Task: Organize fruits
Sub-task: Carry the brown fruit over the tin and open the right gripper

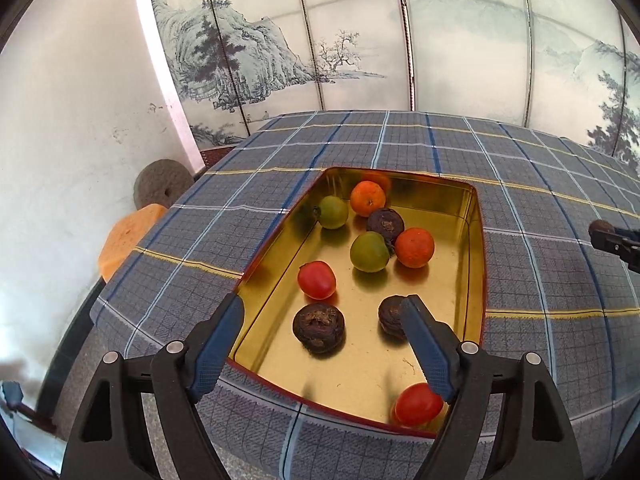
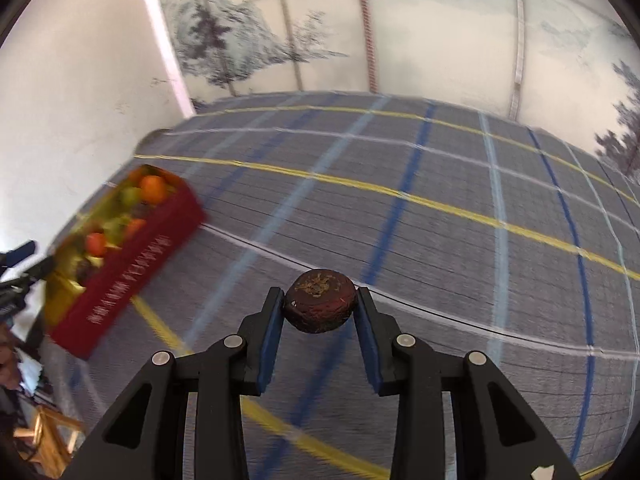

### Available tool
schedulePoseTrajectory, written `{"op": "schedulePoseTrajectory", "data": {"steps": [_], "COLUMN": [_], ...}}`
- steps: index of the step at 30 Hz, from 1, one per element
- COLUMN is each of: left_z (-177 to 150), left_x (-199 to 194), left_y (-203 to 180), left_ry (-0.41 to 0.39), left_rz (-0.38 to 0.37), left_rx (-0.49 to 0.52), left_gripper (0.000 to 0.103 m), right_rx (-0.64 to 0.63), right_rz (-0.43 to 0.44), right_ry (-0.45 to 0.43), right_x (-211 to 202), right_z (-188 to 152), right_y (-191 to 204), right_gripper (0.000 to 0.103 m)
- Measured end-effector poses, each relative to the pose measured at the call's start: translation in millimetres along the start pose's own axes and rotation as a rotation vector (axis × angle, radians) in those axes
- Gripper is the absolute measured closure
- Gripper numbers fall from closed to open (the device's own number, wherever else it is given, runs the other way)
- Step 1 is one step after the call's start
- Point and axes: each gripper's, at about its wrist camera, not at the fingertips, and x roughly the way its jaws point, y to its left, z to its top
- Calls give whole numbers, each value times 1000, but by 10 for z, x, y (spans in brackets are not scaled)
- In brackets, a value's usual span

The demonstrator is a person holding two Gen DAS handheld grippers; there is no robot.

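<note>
Left gripper (image 1: 322, 304): jaws spread wide and holding nothing, poised over the near end of the gold-lined tin (image 1: 478, 240) on the checked cloth of the bench (image 1: 540, 184). Tin contents: two oranges, two green fruits, two red fruits, three dark wrinkled fruits (one partly hidden behind the right finger). Right gripper (image 2: 320, 308): jaws closed on a fourth dark wrinkled fruit (image 2: 320, 306), held above bare cloth, well apart from the tin, which lies to its left.
</note>
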Motion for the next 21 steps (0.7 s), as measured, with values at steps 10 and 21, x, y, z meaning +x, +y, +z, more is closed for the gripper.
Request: {"op": "schedulePoseTrajectory", "data": {"steps": [10, 21], "left_z": [-36, -81], "left_x": [-134, -166], "left_y": [72, 301], "left_ry": [-29, -25], "left_rz": [8, 38], "left_rx": [-8, -37], "left_gripper": [22, 22], "right_rx": [-176, -237], "right_rz": [191, 276], "right_ry": [-46, -22], "right_x": [-120, 196], "right_z": [300, 441], "right_y": [1166, 1783], "right_gripper": [70, 70]}}
